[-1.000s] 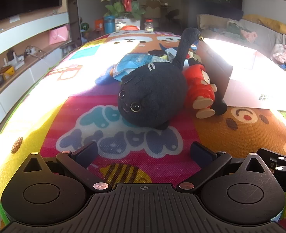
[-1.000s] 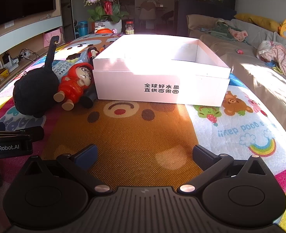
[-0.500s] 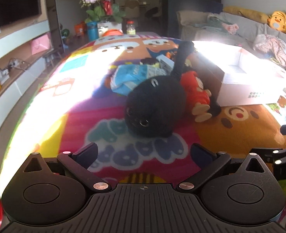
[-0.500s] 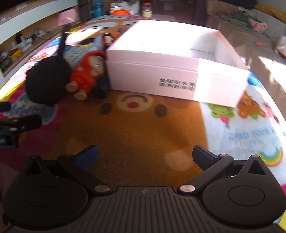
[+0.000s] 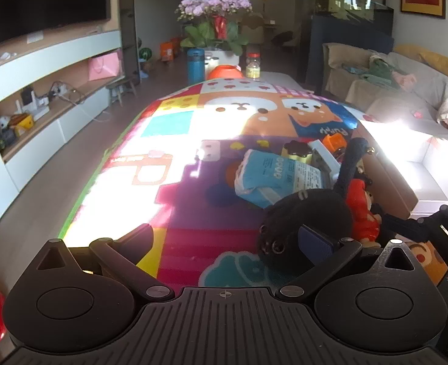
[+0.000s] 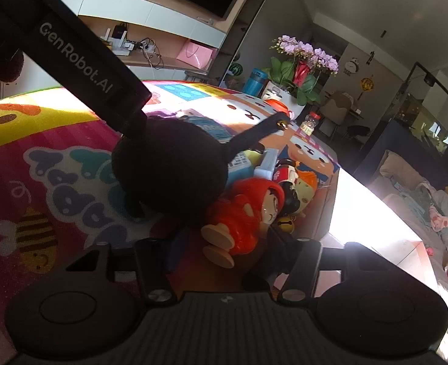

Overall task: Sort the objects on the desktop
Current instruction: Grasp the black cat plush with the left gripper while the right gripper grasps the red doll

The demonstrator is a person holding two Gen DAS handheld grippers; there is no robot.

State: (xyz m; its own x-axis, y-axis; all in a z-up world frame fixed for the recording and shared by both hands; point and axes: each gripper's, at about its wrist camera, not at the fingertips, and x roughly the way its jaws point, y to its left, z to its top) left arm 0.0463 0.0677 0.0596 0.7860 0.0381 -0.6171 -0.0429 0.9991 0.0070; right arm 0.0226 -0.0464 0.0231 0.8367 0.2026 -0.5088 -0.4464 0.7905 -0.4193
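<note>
Left gripper (image 5: pixel 224 240): jaws spread wide, nothing between them; hangs over the playmat (image 5: pixel 193 237) at the near left, black cat plush (image 5: pixel 309 213) just off its right finger.
Right gripper (image 6: pixel 220 252): rolled over sideways, jaws just been closing, now half-closed around the red doll (image 6: pixel 242 213); feet sit between the fingers, firm pinch not confirmed.
Red doll: lies on its side, wedged between cat plush and white box (image 5: pixel 430 170); probably the reason for the rolled approach.
Clutter: blue pouch (image 5: pixel 272 176) and small toys piled far of the plush, touching each other.
White box: open top, right of the pile; likely destination for sorting.
Stage: early, nothing visibly inside the box.
</note>
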